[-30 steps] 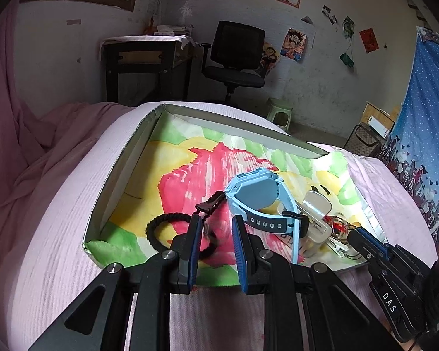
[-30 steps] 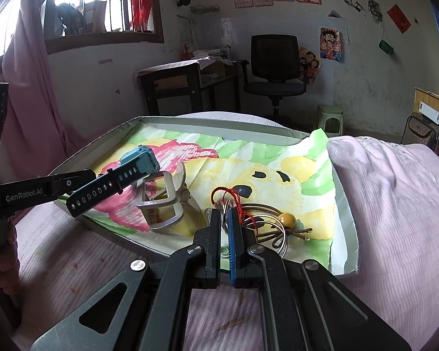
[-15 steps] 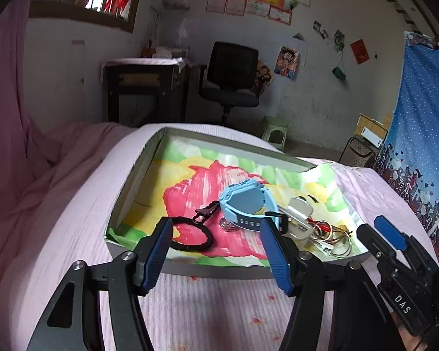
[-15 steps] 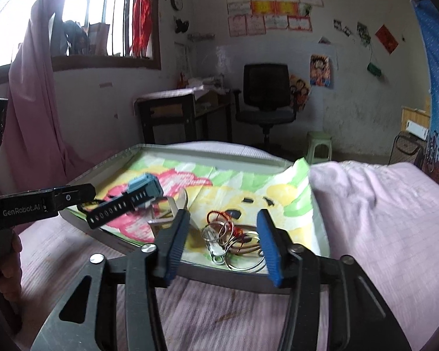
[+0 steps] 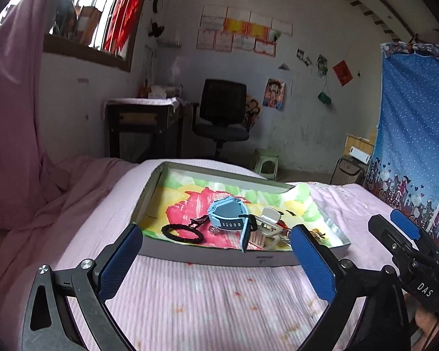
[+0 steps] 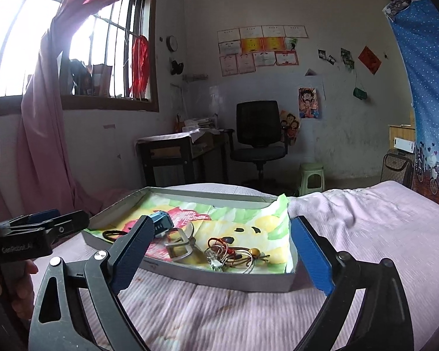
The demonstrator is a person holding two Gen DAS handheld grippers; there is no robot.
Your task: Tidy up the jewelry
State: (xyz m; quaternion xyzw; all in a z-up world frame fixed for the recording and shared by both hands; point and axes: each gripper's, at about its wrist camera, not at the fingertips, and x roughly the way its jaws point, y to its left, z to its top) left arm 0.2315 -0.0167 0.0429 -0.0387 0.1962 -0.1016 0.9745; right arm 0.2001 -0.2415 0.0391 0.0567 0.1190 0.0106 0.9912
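Note:
A shallow grey box (image 5: 207, 256) lined with a bright flowered cloth lies on the pink bed; it also shows in the right wrist view (image 6: 243, 280). In it lie a black braided bracelet (image 5: 182, 233), a blue watch (image 5: 229, 219), a silver cuff (image 6: 180, 245) and a tangle of rings with red cord (image 6: 234, 256). My left gripper (image 5: 216, 259) is open and empty, held back in front of the box's near wall. My right gripper (image 6: 219, 256) is open and empty, also back from the box.
The pink bedsheet (image 6: 380, 234) spreads all around the box. A pink curtain (image 5: 11, 146) hangs at left. A desk (image 5: 143, 128), a black office chair (image 5: 222, 117) and a green stool (image 5: 266, 161) stand beyond the bed. A blue curtain (image 5: 409, 146) hangs at right.
Both grippers opened wide and drew back from the box towards me. The blue watch and the rings lie released in the box.

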